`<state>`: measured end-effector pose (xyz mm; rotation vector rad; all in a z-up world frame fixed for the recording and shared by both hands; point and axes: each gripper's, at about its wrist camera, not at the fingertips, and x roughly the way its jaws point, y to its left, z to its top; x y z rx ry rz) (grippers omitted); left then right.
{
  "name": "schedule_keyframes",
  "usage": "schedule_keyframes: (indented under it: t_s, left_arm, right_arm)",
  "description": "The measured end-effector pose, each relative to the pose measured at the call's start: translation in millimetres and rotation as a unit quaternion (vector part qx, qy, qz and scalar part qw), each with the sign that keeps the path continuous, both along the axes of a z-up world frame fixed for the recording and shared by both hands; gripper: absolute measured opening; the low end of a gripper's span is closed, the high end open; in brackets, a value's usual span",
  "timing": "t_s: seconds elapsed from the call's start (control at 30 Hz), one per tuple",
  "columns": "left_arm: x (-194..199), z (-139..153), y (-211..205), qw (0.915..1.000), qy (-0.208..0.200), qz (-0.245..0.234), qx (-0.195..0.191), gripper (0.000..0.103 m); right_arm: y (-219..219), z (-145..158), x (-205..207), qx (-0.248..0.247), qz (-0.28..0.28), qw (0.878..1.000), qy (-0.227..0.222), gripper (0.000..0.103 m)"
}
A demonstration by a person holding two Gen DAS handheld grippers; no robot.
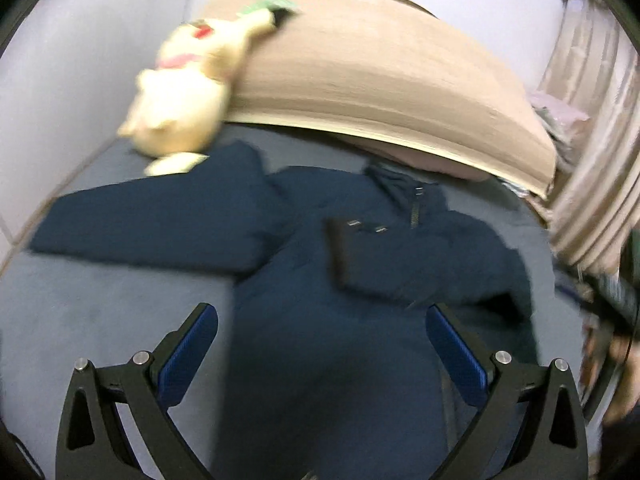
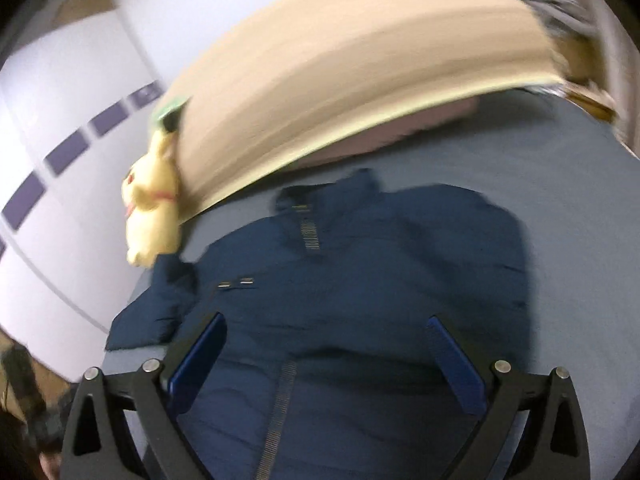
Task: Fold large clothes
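A dark navy zip-up jacket (image 1: 332, 288) lies flat on a grey-blue bed, collar toward the pillow. One sleeve (image 1: 152, 224) stretches out to the left; the other sleeve (image 1: 420, 260) is folded across the chest. My left gripper (image 1: 322, 312) hovers open over the jacket's body, nothing between its blue pads. In the right wrist view the same jacket (image 2: 360, 280) fills the middle, zipper (image 2: 280, 412) running down. My right gripper (image 2: 326, 320) stands wide open above it, its pads clear of the cloth.
A large beige pillow (image 1: 380, 76) lies across the head of the bed. A cream plush toy (image 1: 184, 96) leans against its left end, beside the white tiled wall (image 1: 60, 80). Striped curtain (image 1: 592, 160) and clutter stand at the right. Bare grey-blue sheet (image 1: 100, 312) shows left of the jacket.
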<state>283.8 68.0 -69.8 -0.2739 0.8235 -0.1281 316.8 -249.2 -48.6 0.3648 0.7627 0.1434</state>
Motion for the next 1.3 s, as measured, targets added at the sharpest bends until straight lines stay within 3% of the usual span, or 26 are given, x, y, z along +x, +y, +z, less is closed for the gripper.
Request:
schedule_keyframes:
  t_s: [0.13,0.23,0.27,0.33,0.37,0.57,0.7,0.83,1.03,1.07,1.1,1.13,1.17,1.3]
  left_arm:
    - [68,-31,-28,0.9979,0.061,-0.007,-0.019,0.103]
    - [105,-63,-47,0.9946,0.103,-0.002,0.011,0.103]
    - [109,-69,-50,0.9933,0.114,0.002,0.018,0.099]
    - [121,-89,-57,0.9881,0.15,0.0,0.035,0.039]
    - [123,-95,-59,0.9855,0.165,-0.005,0.04,0.014]
    - [104,-54,-56,0.9914,0.078,0.015,0.104,0.008]
    - [101,-72,-42,0.9887,0.089,0.022,0.119,0.008]
    - [99,-96,-36,0.9873,0.099,0.021,0.123,0.008]
    - [100,-99,-40,0.9885,0.092,0.015,0.119,0.009]
    - [99,-99,-38,0.9891,0.09,0.014,0.116,0.01]
    - [96,-99,-36,0.9893,0.089,0.012,0.115,0.01]
    - [96,-99,-35,0.9894,0.086,0.01,0.116,0.01]
    - [97,-99,-34,0.9894,0.085,0.008,0.118,0.01]
    - [102,-104,-35,0.9885,0.079,0.003,0.129,0.011]
  right_arm:
    - [-58,-19,-22,0.011,-0.043,0.999,0.016,0.101]
    - [-96,-32,-44,0.02,-0.067,0.997,0.024,0.101]
    - [-106,-35,-50,0.023,-0.073,0.997,0.026,0.101]
    - [-123,-38,-58,0.025,-0.079,0.996,0.032,0.101]
    - [-129,-42,-60,0.023,-0.084,0.996,0.035,0.101]
    - [-149,-47,-44,0.035,-0.095,0.994,0.039,0.101]
    - [-149,-49,-9,0.051,-0.086,0.994,0.036,0.101]
    - [-158,-64,42,0.113,-0.103,0.986,0.06,0.101]
    - [-156,-82,102,0.152,-0.11,0.978,0.086,0.1]
    - [-153,-84,109,0.148,-0.103,0.979,0.091,0.093]
    - [-148,-88,118,0.136,-0.098,0.981,0.099,0.073]
    - [-145,-92,124,0.13,-0.096,0.981,0.107,0.05]
    - [-143,-95,129,0.126,-0.091,0.981,0.116,0.02]
    - [-119,-87,131,0.031,-0.08,0.991,0.104,0.015]
